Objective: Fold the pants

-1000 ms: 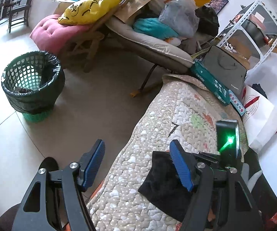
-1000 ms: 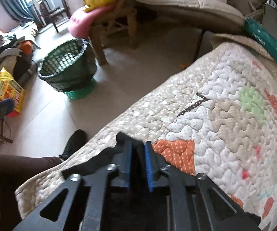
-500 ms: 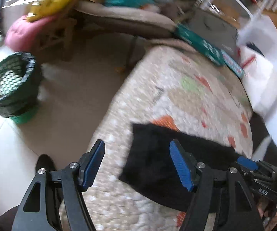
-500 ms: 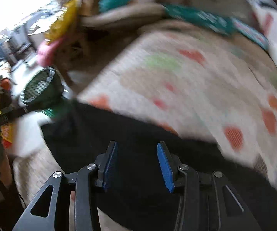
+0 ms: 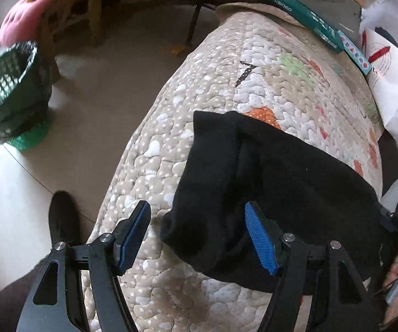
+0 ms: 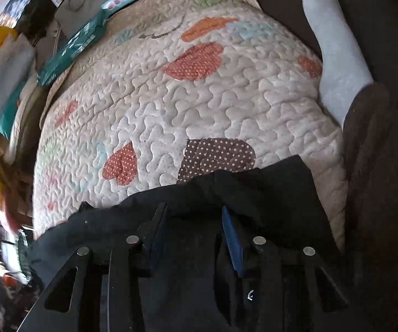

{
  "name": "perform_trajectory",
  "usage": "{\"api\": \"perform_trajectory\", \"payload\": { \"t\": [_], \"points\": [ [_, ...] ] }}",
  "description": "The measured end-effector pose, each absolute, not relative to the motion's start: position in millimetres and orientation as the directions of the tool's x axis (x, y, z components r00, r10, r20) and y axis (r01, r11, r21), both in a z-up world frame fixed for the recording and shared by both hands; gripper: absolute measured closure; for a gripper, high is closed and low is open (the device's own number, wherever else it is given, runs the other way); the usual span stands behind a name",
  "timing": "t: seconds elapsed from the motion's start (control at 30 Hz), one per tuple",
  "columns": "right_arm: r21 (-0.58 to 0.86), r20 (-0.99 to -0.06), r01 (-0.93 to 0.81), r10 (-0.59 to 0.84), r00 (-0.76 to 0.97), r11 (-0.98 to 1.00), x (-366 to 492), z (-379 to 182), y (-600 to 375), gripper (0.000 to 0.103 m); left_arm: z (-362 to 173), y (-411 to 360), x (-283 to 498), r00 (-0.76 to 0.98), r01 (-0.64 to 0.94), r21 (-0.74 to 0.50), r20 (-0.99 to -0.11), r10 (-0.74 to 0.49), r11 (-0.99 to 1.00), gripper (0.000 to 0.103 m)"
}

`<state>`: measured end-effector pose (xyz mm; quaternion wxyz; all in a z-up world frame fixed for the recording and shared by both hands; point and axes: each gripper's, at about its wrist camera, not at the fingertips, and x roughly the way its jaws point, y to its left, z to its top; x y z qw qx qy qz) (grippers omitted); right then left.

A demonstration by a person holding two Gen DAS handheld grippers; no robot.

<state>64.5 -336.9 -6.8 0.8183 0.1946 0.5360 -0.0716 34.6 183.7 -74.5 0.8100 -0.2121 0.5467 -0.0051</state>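
Observation:
Black pants (image 5: 268, 182) lie folded across a quilted, patchwork-covered surface (image 5: 268, 83). My left gripper (image 5: 199, 235) is open and empty, just above the pants' near left end; its left finger is over the quilt, its right finger over the cloth. In the right wrist view the pants (image 6: 268, 188) lie bunched along the near edge of the quilt (image 6: 199, 96). My right gripper (image 6: 193, 235) is open, low over the dark cloth, which rises between and around the fingers; nothing is pinched.
A green mesh bin (image 5: 7, 94) stands on the floor at left, near a shoe (image 5: 63, 221). A teal box (image 5: 304, 19), a grey bag (image 5: 326, 2) and white paper (image 5: 387, 72) lie at the quilt's far end. A brown armrest (image 6: 373, 152) flanks the right.
My right gripper has opened, let go of the pants and swung right to their other end. The pants now lie spread across the quilt. My left gripper moved in over their left end.

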Motion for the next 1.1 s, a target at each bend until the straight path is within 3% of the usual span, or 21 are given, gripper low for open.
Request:
{"api": "perform_trajectory", "payload": {
  "t": [0.2,0.37,0.53,0.63,0.83,0.97,1.1],
  "points": [
    [0.113,-0.877,0.187,0.01,0.48,0.976,53.0,17.0,-290.7,0.054,-59.5,197.7,25.2,0.46,-0.252,-0.372,-0.858,-0.228,0.893,0.034],
    [0.116,-0.847,-0.098,0.15,0.509,0.988,63.8,38.3,-212.1,0.044,-56.5,224.3,12.0,0.478,-0.356,-0.391,-0.857,-0.194,0.849,0.034],
    [0.179,-0.86,-0.434,0.355,0.368,0.883,87.3,35.0,-98.5,0.044,-53.7,243.0,6.1,0.507,-0.413,-0.446,-0.837,-0.206,0.794,0.034],
    [0.202,-0.876,-0.567,0.406,0.26,0.798,100.3,21.3,-35.8,0.044,-50.1,251.4,0.1,0.526,-0.429,-0.484,-0.82,-0.225,0.762,0.034],
    [0.222,-0.91,-0.713,0.403,0.092,0.665,130.2,-19.5,55.9,0.044,-54.6,273.4,-8.0,0.57,-0.459,-0.62,-0.755,-0.324,0.636,0.034],
    [0.266,-0.929,-0.745,0.369,-0.029,0.611,141.7,-53.7,91.8,0.043,-52.7,275.5,-5.9,0.579,-0.454,-0.632,-0.745,-0.331,0.628,0.034],
    [0.246,-0.936,-0.792,0.35,-0.044,0.558,131.2,-61.1,113.2,0.043,-54.3,269.5,-0.2,0.567,-0.44,-0.633,-0.746,-0.35,0.636,0.034]
  ]
}}
